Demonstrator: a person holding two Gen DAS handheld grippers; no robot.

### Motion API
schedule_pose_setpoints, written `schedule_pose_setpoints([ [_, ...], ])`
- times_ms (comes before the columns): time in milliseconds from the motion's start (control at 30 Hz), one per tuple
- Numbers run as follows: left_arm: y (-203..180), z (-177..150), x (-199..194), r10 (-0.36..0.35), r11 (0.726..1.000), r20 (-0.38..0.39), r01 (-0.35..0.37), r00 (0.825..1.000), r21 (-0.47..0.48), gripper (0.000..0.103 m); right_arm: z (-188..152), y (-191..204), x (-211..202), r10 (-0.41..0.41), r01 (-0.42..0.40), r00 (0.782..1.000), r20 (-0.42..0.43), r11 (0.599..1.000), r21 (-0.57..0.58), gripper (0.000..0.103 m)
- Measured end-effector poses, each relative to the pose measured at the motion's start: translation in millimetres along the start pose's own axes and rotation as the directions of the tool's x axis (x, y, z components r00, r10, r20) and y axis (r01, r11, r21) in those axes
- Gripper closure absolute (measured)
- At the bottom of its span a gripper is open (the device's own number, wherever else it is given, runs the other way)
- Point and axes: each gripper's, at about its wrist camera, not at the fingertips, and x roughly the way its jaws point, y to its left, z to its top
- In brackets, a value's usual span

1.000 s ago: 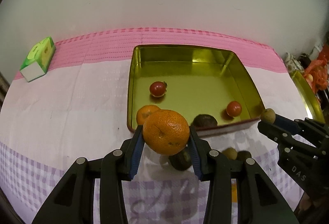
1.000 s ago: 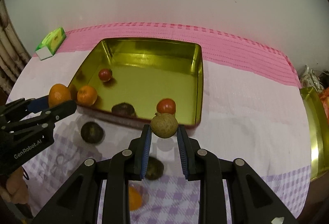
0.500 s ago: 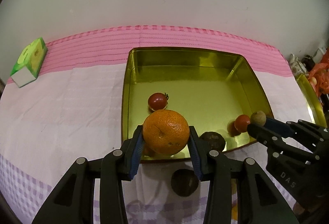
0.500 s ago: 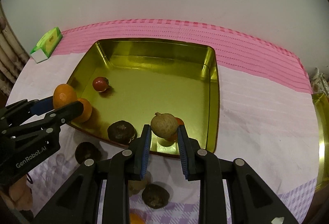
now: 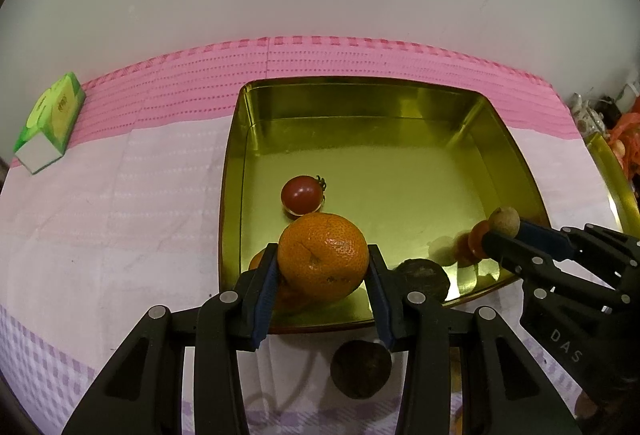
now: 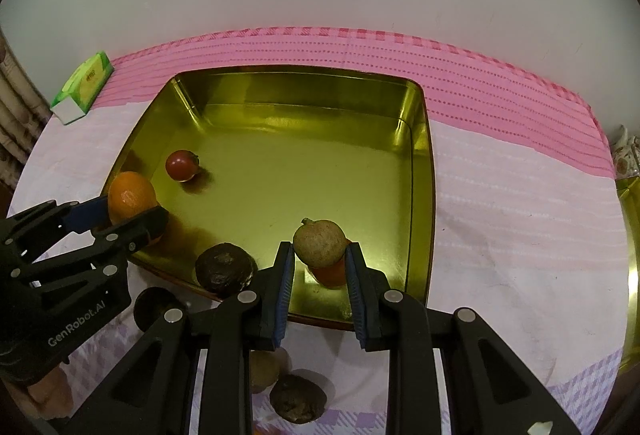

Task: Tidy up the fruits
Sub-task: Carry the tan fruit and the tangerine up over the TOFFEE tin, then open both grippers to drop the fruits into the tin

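Observation:
My left gripper (image 5: pixel 323 265) is shut on a large orange (image 5: pixel 323 261), which hangs over the near left part of the golden tray (image 5: pixel 360 103). Under it a second orange (image 5: pixel 258 260) peeks out, and a cherry tomato (image 5: pixel 302 194) lies just beyond. My right gripper (image 6: pixel 320 257) is shut on a small tan fruit (image 6: pixel 319 243) above the tray's near right part, over a red tomato (image 6: pixel 330 274). A dark wrinkled fruit (image 6: pixel 225 267) rests in the tray between the two grippers. In the right wrist view the left gripper (image 6: pixel 128 209) appears at the left with its orange (image 6: pixel 130 195).
Dark fruits (image 6: pixel 298 397) (image 5: pixel 360 369) and a tan one (image 6: pixel 264 369) lie on the checked cloth in front of the tray. A green box (image 5: pixel 50 123) sits at the far left by the wall. A second golden tray (image 6: pixel 630 235) stands at the right edge.
Both grippers moved forward from in front of the tray to over its near edge, sinking slightly, each still holding its fruit.

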Motion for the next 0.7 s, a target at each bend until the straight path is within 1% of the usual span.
schedule_pose_setpoints([
  [533, -6, -1, 4, 0.036, 0.999, -0.010, -0.036, 0.999, 0.024, 0.060, -3, 1, 1, 0.019, -0.019, 1.000, 0.009, 1.000, 0.002, 0.078],
  [600, -5, -1, 5, 0.038, 0.999, -0.012, -0.037, 0.999, 0.024, 0.059, -3, 1, -2, 0.016, -0.016, 1.000, 0.016, 1.000, 0.004, 0.072],
  [700, -6, 0, 5, 0.040, 0.999, -0.016, -0.040, 0.999, 0.023, 0.059, -5, 0, -7, 0.022, -0.023, 0.999, 0.025, 1.000, 0.013, 0.070],
])
